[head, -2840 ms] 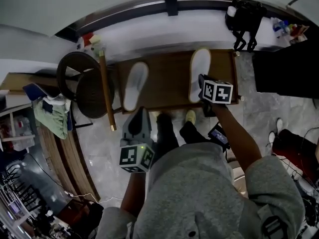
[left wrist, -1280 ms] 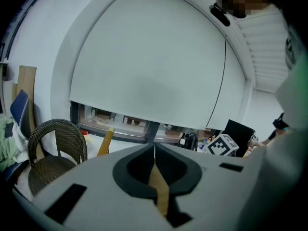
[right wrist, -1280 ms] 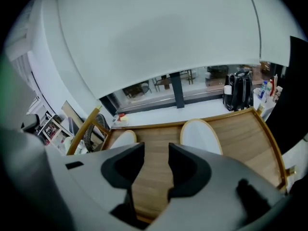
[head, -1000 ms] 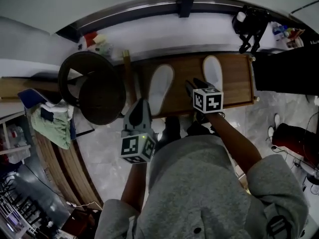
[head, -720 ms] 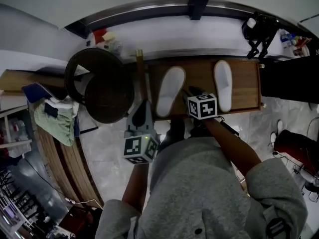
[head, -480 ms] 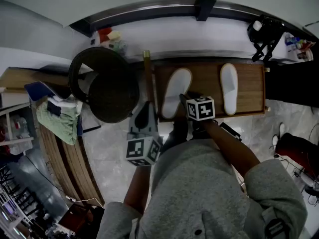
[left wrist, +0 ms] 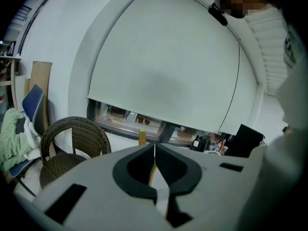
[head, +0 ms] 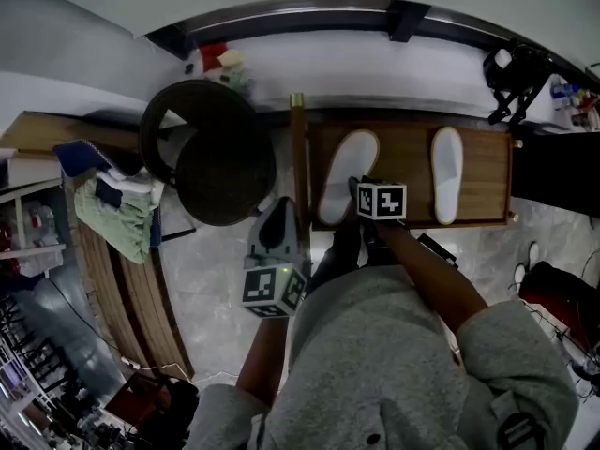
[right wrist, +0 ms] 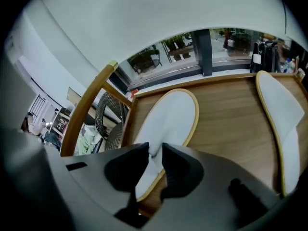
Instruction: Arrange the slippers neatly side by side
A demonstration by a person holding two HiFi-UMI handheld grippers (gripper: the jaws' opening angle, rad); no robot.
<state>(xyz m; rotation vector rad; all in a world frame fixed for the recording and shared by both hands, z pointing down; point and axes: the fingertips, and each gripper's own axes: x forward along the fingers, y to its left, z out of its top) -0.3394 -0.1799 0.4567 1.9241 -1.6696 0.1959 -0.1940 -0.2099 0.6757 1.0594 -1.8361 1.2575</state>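
right gripper [right wrist: 155, 150] reaches down to the wooden platform [head: 405, 172], its jaws closing on the heel end of a white slipper [right wrist: 169, 117]. the white upper sits between the two tips and creases there. in the right gripper view that slipper runs from the jaws toward 1 o'clock, toe pointing at the window, its tan-edged sole flat on the wood. the second slipper [right wrist: 283, 115] lies at 3 o'clock from the first on the same platform, well apart from it, with bare wood between them; the two point roughly the same way.

in the head view the left gripper [head: 278, 237] hangs at 7 o'clock from the right one, off the platform and over the pale floor. its jaws are pressed together with nothing between them.

a wooden pole [head: 300, 162] stands along the platform's left edge. a dark wicker chair [head: 211, 153] is at 9 o'clock from the platform, and a green cloth [head: 117, 218] lies further out at 9 o'clock.
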